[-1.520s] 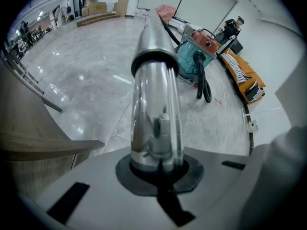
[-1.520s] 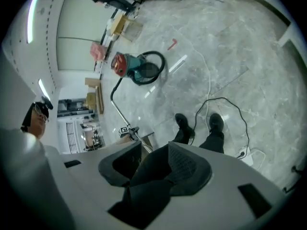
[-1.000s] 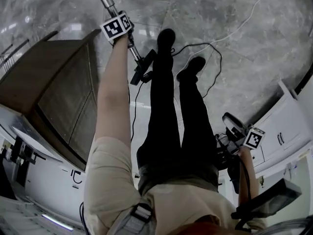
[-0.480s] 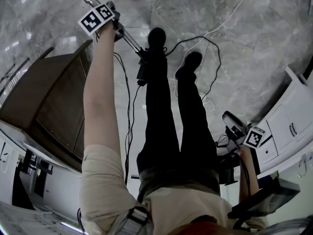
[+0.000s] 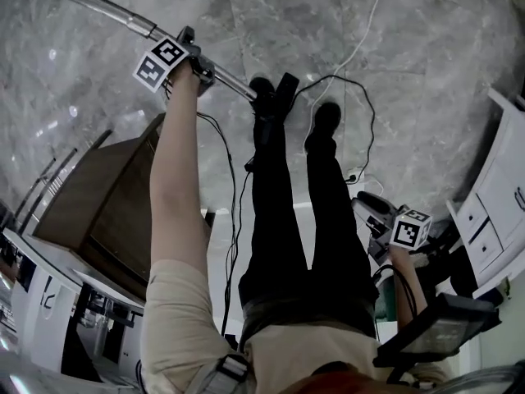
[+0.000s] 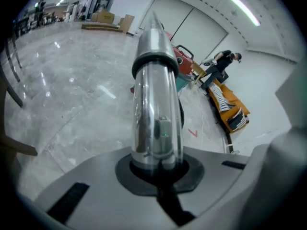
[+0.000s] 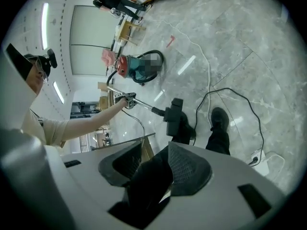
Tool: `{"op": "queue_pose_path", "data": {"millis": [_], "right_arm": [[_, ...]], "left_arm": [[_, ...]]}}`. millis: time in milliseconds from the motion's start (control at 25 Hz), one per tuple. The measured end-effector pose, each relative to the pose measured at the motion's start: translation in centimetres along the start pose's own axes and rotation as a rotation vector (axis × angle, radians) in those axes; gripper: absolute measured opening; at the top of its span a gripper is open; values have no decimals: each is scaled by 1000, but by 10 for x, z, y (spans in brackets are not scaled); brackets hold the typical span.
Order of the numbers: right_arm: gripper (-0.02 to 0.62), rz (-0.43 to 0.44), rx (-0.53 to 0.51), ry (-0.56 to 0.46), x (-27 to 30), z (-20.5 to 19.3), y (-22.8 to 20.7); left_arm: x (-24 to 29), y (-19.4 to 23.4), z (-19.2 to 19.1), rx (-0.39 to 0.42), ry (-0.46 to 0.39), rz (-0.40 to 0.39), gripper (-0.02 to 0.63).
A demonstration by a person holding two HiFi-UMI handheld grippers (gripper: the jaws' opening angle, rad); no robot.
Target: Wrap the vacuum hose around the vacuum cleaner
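My left gripper (image 5: pixel 194 62) is far out at the upper left, shut on the shiny metal wand (image 5: pixel 90 5) of the vacuum. The wand runs down to the right to a black floor nozzle (image 5: pixel 285 89) by the person's shoes. In the left gripper view the tube (image 6: pixel 153 95) stands up from between the shut jaws. Low on the right, my right gripper (image 5: pixel 392 238) sits beside the vacuum cleaner body (image 5: pixel 371 210). Its jaws are closed on a black part of the vacuum (image 7: pixel 148 176); whether that part is hose or handle I cannot tell.
The person's black-trousered legs (image 5: pixel 303 220) fill the middle. A wooden cabinet (image 5: pixel 98 212) stands at the left and white drawer units (image 5: pixel 492 212) at the right. A black cord (image 5: pixel 361 113) and a white cable (image 5: pixel 361 39) loop over the marble floor.
My left gripper has carried the wand leftward, and the tube now lies flatter across the top of the view. The nozzle stays near the shoes. The right gripper has dipped slightly beside the vacuum.
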State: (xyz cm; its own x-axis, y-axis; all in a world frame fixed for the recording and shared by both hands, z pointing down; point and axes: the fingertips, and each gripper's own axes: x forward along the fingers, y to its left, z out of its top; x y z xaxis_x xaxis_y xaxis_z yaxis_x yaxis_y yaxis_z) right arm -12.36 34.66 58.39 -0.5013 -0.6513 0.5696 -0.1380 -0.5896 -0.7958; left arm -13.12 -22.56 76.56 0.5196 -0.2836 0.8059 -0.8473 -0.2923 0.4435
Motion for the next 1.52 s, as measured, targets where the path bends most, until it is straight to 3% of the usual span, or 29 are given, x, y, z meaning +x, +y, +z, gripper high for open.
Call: {"op": "queue_pose_path", "data": {"millis": [160,400,520,600,680,800,840,920,1040,1240,1360,1520], "right_arm": [[172,91,88,-94,3,4,6],[172,441,275,-262,21,51,47],[172,577,398,-404,27,93,46],[172,605,462,-523,25,120,35],[173,589,456,-609,18,144,23],[184,548,400,-719,-3,177,5],[252,540,400,-758,-10,189,-2],[299,531,429,-827,-20,212,-17],[314,530,520,-918,-26,242,-36],[322,493,637,-1033,-23,242,-59],[322,465,676,-1046,-18,235,-69],[324,330,642,-904,13,218,-61]], "left_arm": [[21,-63,-28,-173,-36,-157,8],[25,-161,-123,-517,-46,-310,8],[17,-200,-167,-684,-18,-397,8],[8,-223,-183,-745,0,-466,8],[1,-244,-193,-767,2,-504,8],[-5,-256,-205,-742,2,-476,8],[-8,-255,-207,-731,4,-462,8],[-17,-252,-208,-732,7,-471,8],[-31,-253,-211,-766,13,-512,8],[-37,-249,-217,-709,29,-514,8],[-39,-239,-224,-678,49,-487,8],[-43,-226,-210,-729,18,-511,8]]}}
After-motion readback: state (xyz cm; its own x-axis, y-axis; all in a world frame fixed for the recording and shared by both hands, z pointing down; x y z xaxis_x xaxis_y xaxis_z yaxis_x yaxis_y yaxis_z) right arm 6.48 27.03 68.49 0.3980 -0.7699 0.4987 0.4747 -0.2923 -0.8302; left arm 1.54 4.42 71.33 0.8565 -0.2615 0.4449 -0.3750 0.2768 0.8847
